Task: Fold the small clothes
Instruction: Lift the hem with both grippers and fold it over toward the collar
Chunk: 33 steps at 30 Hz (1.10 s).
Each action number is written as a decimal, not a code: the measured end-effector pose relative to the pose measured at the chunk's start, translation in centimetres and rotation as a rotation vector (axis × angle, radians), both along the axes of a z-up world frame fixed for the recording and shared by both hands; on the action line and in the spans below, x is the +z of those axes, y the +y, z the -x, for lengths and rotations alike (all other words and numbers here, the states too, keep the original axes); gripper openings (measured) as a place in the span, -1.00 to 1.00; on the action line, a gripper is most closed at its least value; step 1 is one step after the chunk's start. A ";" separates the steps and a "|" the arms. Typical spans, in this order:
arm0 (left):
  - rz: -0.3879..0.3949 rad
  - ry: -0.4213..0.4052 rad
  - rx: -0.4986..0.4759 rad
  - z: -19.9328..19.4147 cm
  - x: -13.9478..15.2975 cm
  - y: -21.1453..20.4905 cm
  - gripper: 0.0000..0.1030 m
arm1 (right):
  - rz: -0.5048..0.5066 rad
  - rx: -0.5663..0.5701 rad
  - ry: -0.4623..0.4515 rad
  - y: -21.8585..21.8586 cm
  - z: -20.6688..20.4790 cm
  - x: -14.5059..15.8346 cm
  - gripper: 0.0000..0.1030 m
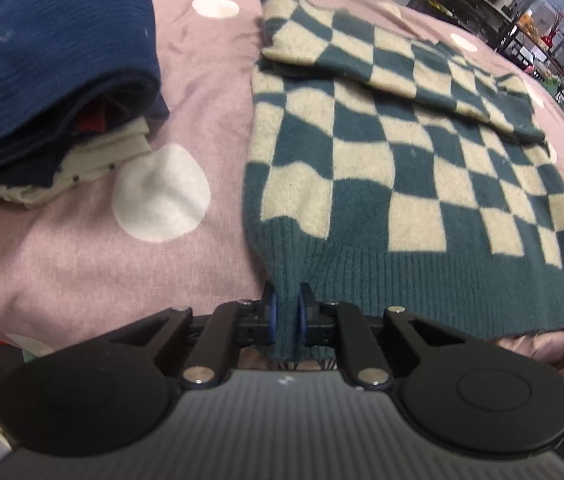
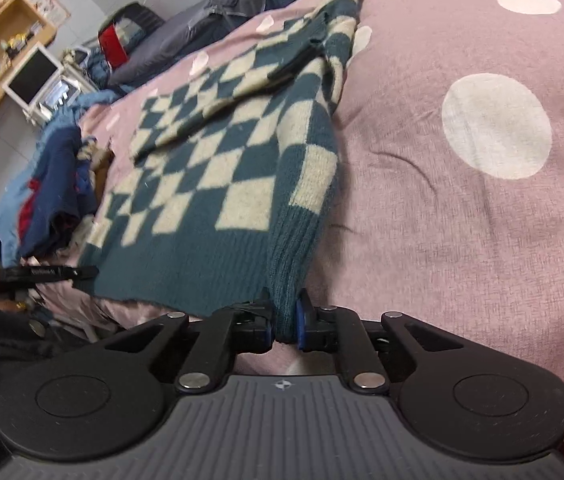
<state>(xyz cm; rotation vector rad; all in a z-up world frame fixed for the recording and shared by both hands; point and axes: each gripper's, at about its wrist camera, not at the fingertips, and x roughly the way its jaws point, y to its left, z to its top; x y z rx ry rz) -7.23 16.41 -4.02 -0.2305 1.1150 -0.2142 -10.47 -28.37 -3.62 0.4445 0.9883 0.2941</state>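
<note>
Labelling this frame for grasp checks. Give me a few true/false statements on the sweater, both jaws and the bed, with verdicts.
1. The left gripper has its jaws shut on the ribbed hem of the checkered sweater. True.
2. The right gripper hangs open above the sweater. False: its jaws are shut on the hem at the other corner.
3. A sleeve is folded across the sweater's body. True.
4. The sweater lies on a plain white sheet. False: the bed cover is pink with large white dots.
5. A pile of folded clothes with a navy piece on top sits beside the sweater, not touching it. True.
</note>
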 end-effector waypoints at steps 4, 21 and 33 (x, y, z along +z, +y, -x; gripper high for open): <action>0.049 -0.077 0.018 -0.6 3.7 1.1 -0.84 | -0.155 -0.012 -0.100 -0.5 -0.3 3.5 -0.66; -0.016 -0.229 0.022 -12.3 6.8 1.0 -0.93 | -0.223 -0.012 -0.184 -3.1 -9.7 7.3 -0.66; 0.030 0.058 -0.086 -4.3 2.2 0.4 0.22 | -0.126 0.051 -0.107 -1.6 -10.0 4.9 -0.66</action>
